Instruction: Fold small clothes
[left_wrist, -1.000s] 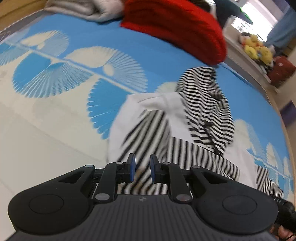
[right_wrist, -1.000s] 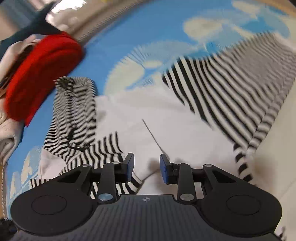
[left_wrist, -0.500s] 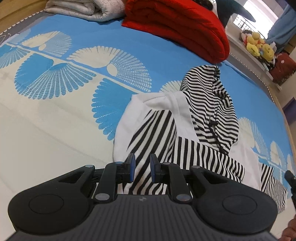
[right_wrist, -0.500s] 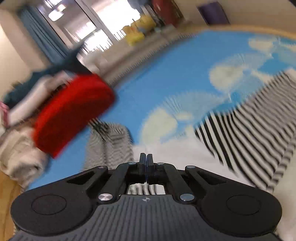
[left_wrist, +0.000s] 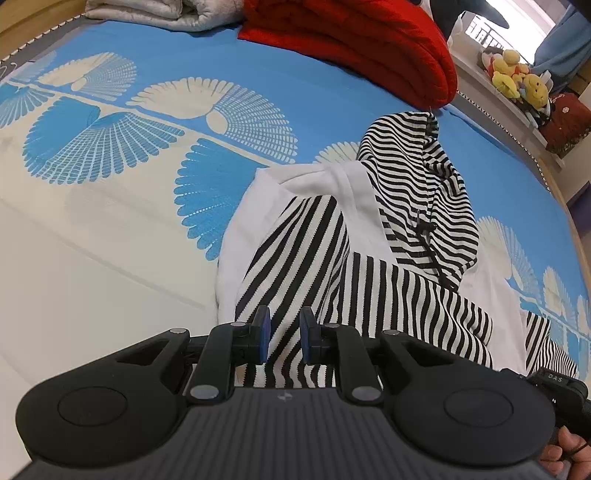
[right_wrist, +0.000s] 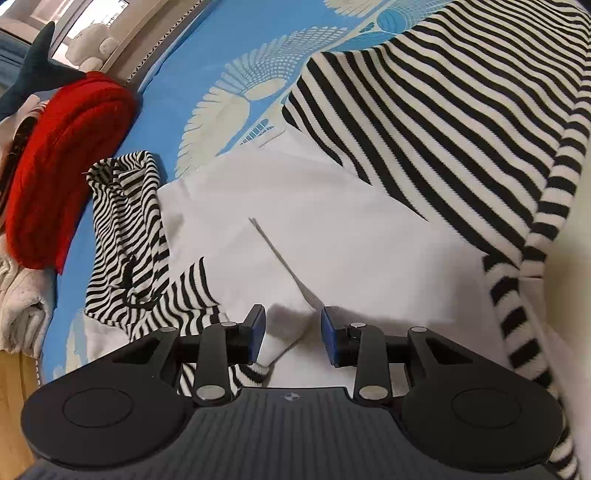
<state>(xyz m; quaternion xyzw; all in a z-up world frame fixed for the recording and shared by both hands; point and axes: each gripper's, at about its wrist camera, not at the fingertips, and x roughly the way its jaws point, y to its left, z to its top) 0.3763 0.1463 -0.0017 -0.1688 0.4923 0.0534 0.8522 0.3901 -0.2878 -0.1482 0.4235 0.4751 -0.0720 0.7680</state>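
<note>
Hoodie (right_wrist: 314, 229) hem between parted right tongs (right_wrist: 291, 334)

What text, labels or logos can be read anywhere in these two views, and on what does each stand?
"DAS": white letters on the black handle at the lower right edge of the left wrist view.
A small wordless emblem sits on the body of the left gripper and of the right gripper.
The striped hoodie, the red blanket and the bedsheet carry no readable text.
</note>
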